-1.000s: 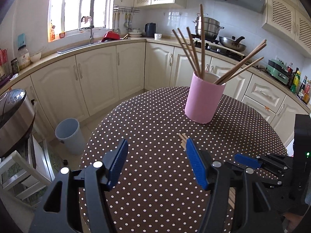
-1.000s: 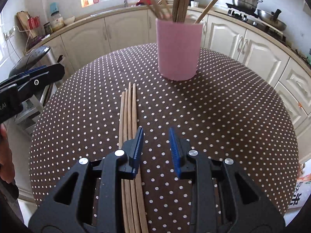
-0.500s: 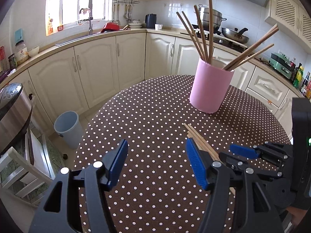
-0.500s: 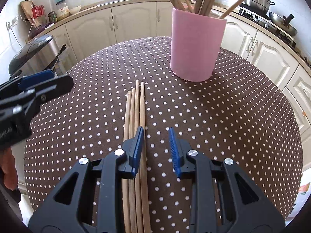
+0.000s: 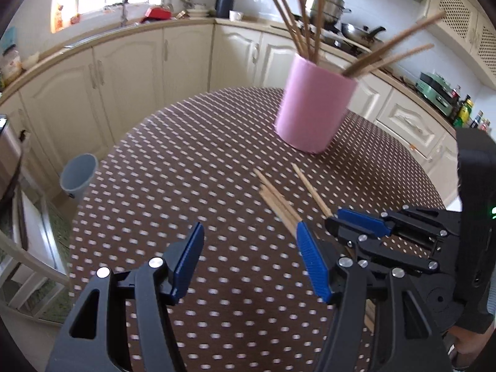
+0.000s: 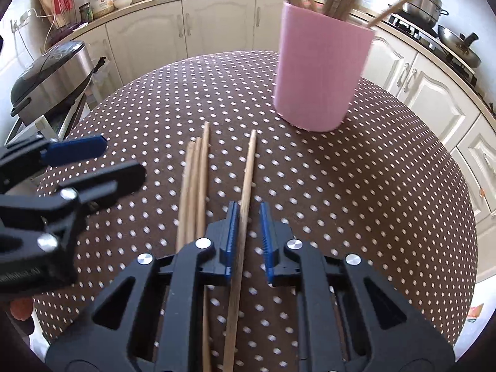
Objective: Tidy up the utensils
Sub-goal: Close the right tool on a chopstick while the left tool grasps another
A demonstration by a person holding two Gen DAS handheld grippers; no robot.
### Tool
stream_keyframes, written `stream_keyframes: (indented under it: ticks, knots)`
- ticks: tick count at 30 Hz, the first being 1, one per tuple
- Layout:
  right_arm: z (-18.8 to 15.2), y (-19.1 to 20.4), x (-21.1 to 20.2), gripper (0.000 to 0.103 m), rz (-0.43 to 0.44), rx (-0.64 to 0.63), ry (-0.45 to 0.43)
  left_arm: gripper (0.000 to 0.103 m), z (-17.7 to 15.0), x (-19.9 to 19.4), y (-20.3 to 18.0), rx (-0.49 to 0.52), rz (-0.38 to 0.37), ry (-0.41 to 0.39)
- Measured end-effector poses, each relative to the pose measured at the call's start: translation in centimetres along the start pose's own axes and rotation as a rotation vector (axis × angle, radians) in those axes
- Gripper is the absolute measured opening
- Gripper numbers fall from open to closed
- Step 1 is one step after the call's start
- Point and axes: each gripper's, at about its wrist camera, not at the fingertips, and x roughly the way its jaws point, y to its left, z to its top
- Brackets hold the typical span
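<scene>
A pink cup (image 6: 322,77) holding several wooden chopsticks stands on the round polka-dot table (image 6: 387,186); it also shows in the left wrist view (image 5: 313,111). A bundle of chopsticks (image 6: 195,183) lies on the cloth. One chopstick (image 6: 246,179) lies apart, between the jaws of my right gripper (image 6: 249,217), touching the left pad; the jaws are narrowly open around it. My left gripper (image 5: 248,248) is open and empty above the cloth, left of the chopsticks (image 5: 279,204).
A rice cooker (image 6: 49,77) stands on a rack left of the table. A grey bin (image 5: 77,176) sits on the floor. Cream cabinets (image 5: 130,74) and a counter with pots (image 5: 328,3) ring the room.
One chopstick has been separated to the right of the bundle and now lies between my right jaws, which have narrowed. Both grippers moved closer to the cup.
</scene>
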Motion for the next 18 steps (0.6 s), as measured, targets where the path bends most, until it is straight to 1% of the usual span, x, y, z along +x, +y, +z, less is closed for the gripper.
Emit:
stream_keyframes:
  ticks: [4, 6, 7, 8, 10, 16, 18]
  knots:
    - [-1.1, -1.2, -0.7, 0.015, 0.011, 0.027, -0.004, 0.061, -0.2, 1.5, -1.5, 0.023, 0.021, 0.039]
    - [-1.5, -1.7, -1.0, 0.015, 0.018, 0.036, -0.009, 0.061, -0.3, 2.1, -2.0, 0.024, 0.017, 0.054]
    - [-1.7, -1.9, -1.1, 0.015, 0.022, 0.039, -0.011, 0.061, -0.4, 2.4, -2.2, 0.028, 0.037, 0.063]
    - [-1.8, -2.2, -1.1, 0.015, 0.031, 0.046, -0.015, 0.061, -0.4, 2.7, -2.5, 0.041, 0.061, 0.066]
    - [-2.0, -2.5, -1.2, 0.015, 0.042, 0.055, -0.02, 0.062, -0.4, 2.8, -2.8, 0.06, 0.073, 0.06]
    - [-2.4, -2.6, -1.3, 0.015, 0.051, 0.06, -0.031, 0.062, -0.1, 2.9, -2.6, 0.046, 0.073, 0.076]
    - [-2.5, -2.9, -1.4, 0.015, 0.056, 0.063, -0.034, 0.062, 0.2, 3.1, -2.7, 0.045, 0.086, 0.083]
